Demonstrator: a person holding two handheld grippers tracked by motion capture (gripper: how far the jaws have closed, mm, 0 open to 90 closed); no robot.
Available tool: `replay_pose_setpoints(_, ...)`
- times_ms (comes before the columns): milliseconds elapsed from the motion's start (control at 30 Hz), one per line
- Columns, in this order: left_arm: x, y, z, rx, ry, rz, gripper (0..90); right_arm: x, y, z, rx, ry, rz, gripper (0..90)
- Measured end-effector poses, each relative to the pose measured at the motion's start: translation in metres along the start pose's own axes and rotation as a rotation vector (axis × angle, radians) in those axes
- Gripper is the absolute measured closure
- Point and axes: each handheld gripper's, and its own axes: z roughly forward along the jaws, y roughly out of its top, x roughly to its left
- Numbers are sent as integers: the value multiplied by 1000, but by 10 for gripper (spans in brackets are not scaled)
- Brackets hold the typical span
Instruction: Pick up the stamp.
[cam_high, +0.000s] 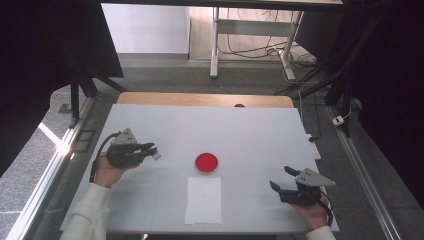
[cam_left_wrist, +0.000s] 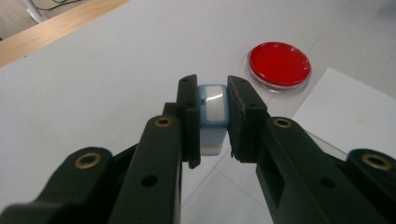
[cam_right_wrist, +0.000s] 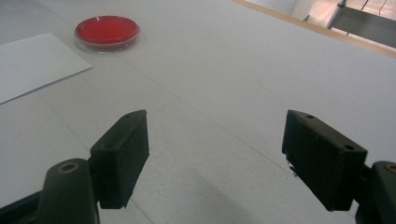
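Surface: wide, flat, matte white sheet with faint seams, over a wooden top whose edge shows at the far side.
Paper: plain white rectangular sheet, lying flat near the person's edge, just in front of the dish.
Dish: round, shallow, clear-walled, with a glossy red filling; it sits mid-surface, apart from both tools.
Right tool: jaws wide apart, nothing between them, low over the surface at the right, well away from dish and paper.
Left tool: jaws clamped on the stamp, held above the surface to the left of the dish.
Stamp: small blocky piece, pale blue smooth plastic body with a shiny white panel on top and a white base, pinched by its two sides.
Doing the step well: likely inking next, so keep the stamp square in the jaws, lower it level onto the red filling, and press lightly so the dish does not slide.
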Motion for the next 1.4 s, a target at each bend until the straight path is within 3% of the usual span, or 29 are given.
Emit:
replay_pose_setpoints(167,-5,6,-4,-42,-39,-23,758,0,0,0,-1,1,1,226)
replay_pose_setpoints(733,-19,19,-7,-105,-98,-35,758,0,0,1,3,-4,0,226)
replay_pose_setpoints(1067,-26,23,-5,-118,-104,-46,758,0,0,1,-1,1,1,226)
replay_pose_setpoints(1400,-34,28,0,-130,-147,-47,758,0,-1,1,-2,1,0,226)
